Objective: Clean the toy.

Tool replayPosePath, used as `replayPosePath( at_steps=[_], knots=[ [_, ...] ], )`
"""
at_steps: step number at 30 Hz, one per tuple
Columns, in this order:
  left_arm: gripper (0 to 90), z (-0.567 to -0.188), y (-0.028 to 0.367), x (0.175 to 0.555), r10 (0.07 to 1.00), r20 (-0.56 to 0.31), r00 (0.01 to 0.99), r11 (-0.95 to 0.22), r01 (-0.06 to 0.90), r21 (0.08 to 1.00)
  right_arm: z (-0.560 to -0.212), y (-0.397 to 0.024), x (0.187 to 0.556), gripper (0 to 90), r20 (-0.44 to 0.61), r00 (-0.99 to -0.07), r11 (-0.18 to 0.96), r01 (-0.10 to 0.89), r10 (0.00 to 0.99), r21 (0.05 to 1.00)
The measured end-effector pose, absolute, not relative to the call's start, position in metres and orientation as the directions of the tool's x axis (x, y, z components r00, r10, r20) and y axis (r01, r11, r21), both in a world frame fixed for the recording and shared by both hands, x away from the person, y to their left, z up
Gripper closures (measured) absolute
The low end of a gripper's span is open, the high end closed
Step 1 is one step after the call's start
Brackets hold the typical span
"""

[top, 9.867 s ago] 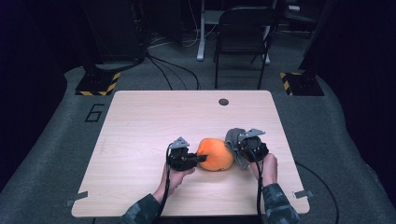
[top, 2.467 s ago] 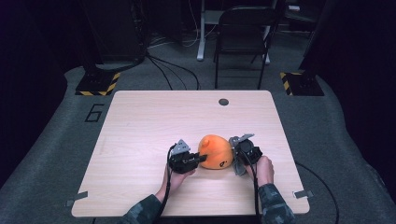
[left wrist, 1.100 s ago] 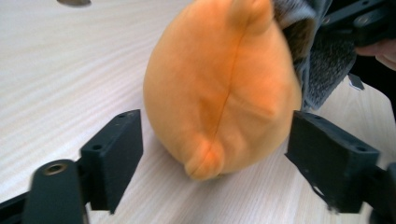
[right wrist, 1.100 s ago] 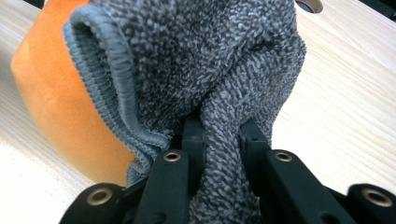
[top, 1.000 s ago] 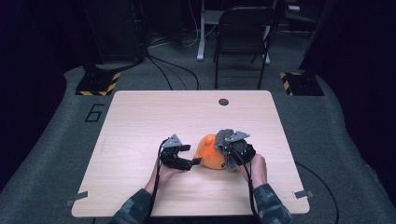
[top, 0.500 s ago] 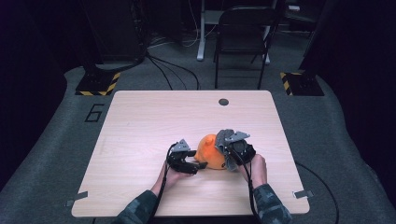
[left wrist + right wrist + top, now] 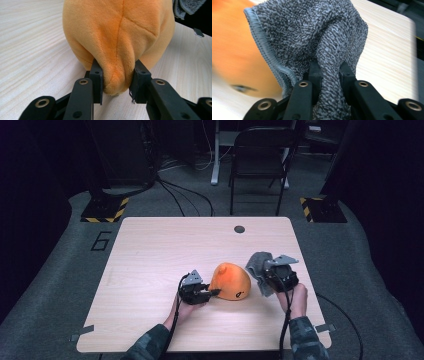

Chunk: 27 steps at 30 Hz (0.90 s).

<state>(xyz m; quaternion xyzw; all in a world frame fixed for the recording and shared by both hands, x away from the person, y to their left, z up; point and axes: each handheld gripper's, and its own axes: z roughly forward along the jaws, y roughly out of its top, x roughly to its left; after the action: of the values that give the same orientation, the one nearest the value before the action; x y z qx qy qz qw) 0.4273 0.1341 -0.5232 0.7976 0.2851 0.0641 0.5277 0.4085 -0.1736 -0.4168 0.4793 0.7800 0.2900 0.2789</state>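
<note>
Where cables cross grey floor (image 7: 60, 285), a wooden table (image 7: 150, 250) stands

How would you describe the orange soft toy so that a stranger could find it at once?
Look at the near half of the wooden table, between the two hands. The orange soft toy sits there, a rounded plush mound, pinched by the left tongs. Unlike the grey cloth beside it, it is bright and smooth.

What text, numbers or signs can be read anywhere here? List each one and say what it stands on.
"6": dark numeral on the grey floor mat, left of the table.
Small dark mark on the orange plush toy: too small to read.
Yellow-and-black hazard stripes on the stand bases: a marking, no words.
</note>
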Motion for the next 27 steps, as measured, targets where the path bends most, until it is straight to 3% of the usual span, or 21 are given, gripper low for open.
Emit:
replayPosePath(
  at_steps=[5, 15, 18, 27],
  knots=[
    [72.7, -0.522, 0.133, 0.425, 0.521, -0.192, 0.831, -0.265, 0.372, 0.889, -0.449, -0.19, 0.419, 77.0, -0.187, -0.343, 0.378, 0.664, 0.921, 0.645],
    [74.9, -0.488, 0.136, 0.416, 0.507, -0.142, 0.85, -0.195, 0.273, 0.942, -0.446, -0.202, 0.421, 77.1, -0.159, -0.307, 0.333, 0.677, 0.938, 0.657],
    [74.7, -0.467, 0.139, 0.412, 0.519, -0.091, 0.85, -0.238, 0.246, 0.939, -0.442, -0.207, 0.421, 77.1, -0.15, -0.296, 0.317, 0.673, 0.943, 0.668],
    [73.3, -0.435, 0.142, 0.408, 0.563, -0.044, 0.825, -0.352, 0.287, 0.891, -0.427, -0.199, 0.417, 77.0, -0.145, -0.318, 0.326, 0.643, 0.937, 0.693]
  ],
)
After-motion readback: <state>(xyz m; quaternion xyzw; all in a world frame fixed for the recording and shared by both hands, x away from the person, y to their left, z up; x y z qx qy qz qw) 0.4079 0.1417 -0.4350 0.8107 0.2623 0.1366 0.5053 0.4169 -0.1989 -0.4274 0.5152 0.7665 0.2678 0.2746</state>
